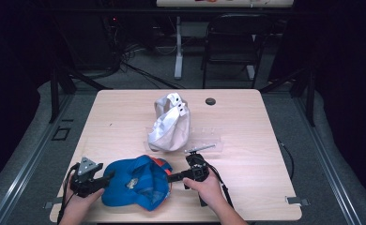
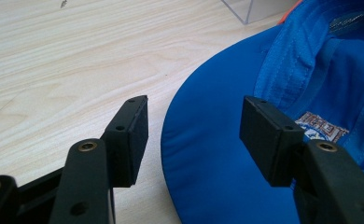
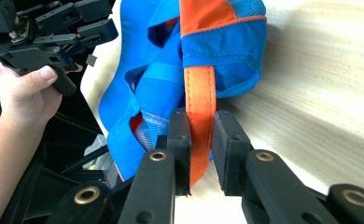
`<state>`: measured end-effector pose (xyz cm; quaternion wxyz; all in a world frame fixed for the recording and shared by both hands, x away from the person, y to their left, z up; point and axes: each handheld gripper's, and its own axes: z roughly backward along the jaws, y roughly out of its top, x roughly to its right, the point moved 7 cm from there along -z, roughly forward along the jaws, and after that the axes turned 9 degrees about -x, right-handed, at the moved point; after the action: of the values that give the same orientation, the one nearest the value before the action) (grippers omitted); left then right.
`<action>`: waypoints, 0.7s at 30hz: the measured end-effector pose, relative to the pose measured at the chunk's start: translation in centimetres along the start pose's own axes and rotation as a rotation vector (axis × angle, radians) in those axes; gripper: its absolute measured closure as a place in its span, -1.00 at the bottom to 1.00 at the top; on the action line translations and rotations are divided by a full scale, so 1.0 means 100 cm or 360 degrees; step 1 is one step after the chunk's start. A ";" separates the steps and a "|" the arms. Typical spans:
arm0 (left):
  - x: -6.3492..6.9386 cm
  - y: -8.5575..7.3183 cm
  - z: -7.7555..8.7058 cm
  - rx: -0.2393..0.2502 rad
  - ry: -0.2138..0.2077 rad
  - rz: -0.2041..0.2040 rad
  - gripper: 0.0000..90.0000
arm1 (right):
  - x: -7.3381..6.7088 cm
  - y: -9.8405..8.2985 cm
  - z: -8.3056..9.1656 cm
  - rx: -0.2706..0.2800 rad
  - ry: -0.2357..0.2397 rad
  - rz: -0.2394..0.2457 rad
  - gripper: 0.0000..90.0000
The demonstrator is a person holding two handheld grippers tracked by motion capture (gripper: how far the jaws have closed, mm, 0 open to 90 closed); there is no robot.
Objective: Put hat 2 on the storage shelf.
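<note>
Wooden table (image 1: 125, 112) fills the dark room, and a blue cap (image 1: 136, 183) lies at its near edge, between both hands. The right gripper (image 3: 201, 140) pinches the cap's orange strap (image 3: 199, 93) tight. The left gripper (image 2: 194, 135) stands wide apart around the brim (image 2: 208, 177), not squeezing yet. The cap lies longways across the table, brim pointing left. A white cap (image 1: 171, 124) waits farther back, so the job looks just begun.

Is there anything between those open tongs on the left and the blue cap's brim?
Nothing visible. The left tongs stand open with the brim of the blue cap already between their jaws, over bare table. The right tongs are shut on the cap's orange strap.
</note>
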<state>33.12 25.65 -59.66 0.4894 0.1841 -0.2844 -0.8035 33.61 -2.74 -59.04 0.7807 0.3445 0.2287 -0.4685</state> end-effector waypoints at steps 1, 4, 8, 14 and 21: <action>0.000 0.000 0.000 0.0006 0.0001 -0.0001 -0.05 | -0.002 0.001 0.002 -0.0004 -0.0007 0.0006 0.74; -0.001 0.000 0.001 0.0002 -0.0001 0.0003 -0.05 | -0.005 0.003 0.006 -0.0027 -0.0041 0.0040 0.74; -0.002 0.000 0.000 0.0000 0.0000 0.0010 -0.05 | -0.011 0.009 0.016 -0.0028 -0.0027 0.0013 0.74; -0.002 0.000 0.000 -0.0004 -0.0005 0.0002 -0.05 | -0.022 0.016 0.027 -0.0039 0.0069 -0.0005 0.75; -0.001 0.001 -0.001 0.0007 -0.0004 0.0003 -0.05 | -0.034 0.016 0.039 -0.0044 0.0156 0.0007 0.74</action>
<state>33.31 25.71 -59.64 0.4894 0.1840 -0.2871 -0.8027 33.60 -3.20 -53.69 0.7743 0.3567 0.2724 -0.4462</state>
